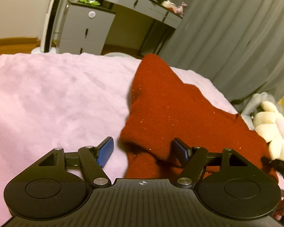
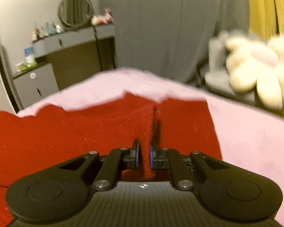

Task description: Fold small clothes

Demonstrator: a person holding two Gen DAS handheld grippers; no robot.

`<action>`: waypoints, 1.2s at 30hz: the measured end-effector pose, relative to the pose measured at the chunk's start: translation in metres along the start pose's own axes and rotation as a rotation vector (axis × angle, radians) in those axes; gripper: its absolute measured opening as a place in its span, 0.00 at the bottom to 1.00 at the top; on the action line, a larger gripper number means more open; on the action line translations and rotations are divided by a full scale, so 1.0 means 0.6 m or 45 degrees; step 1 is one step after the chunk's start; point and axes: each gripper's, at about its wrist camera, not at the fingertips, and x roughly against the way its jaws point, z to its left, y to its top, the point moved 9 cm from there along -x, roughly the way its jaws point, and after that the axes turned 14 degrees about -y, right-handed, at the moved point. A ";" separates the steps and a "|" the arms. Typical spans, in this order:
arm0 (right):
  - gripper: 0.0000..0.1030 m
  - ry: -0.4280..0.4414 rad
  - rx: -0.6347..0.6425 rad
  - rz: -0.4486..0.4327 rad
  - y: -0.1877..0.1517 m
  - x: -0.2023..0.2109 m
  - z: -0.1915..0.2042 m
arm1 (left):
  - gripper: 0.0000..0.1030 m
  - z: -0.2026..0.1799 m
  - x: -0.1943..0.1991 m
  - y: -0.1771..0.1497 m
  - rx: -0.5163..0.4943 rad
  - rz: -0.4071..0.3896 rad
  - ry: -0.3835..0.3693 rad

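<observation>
A dark red knit garment (image 1: 172, 111) with small glitter flecks lies on a pink fleece blanket (image 1: 53, 94). My left gripper (image 1: 143, 150) is open, its blue pads (image 1: 105, 151) standing on either side of a raised fold at the garment's near edge. In the right wrist view the same red garment (image 2: 66, 130) spreads over the blanket (image 2: 255, 141). My right gripper (image 2: 144, 156) is shut on a pinched ridge of the red fabric, which rises between the pads.
A cream flower-shaped plush (image 1: 274, 130) lies at the bed's right edge, also in the right wrist view (image 2: 259, 71). A grey dresser with a round mirror (image 1: 111, 24) and grey curtains (image 1: 236, 28) stand beyond the bed.
</observation>
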 end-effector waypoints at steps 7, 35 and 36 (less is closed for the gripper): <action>0.24 0.196 -0.188 0.120 -0.014 -0.021 -0.009 | 0.74 -0.014 -0.008 -0.007 -0.058 0.013 -0.009; 0.25 -0.198 0.088 -0.148 0.032 0.008 -0.057 | 0.78 -0.040 -0.002 -0.001 -0.098 -0.037 -0.036; 0.25 -0.149 0.111 -0.175 0.031 0.021 -0.041 | 0.78 -0.046 -0.002 -0.002 -0.110 -0.040 -0.043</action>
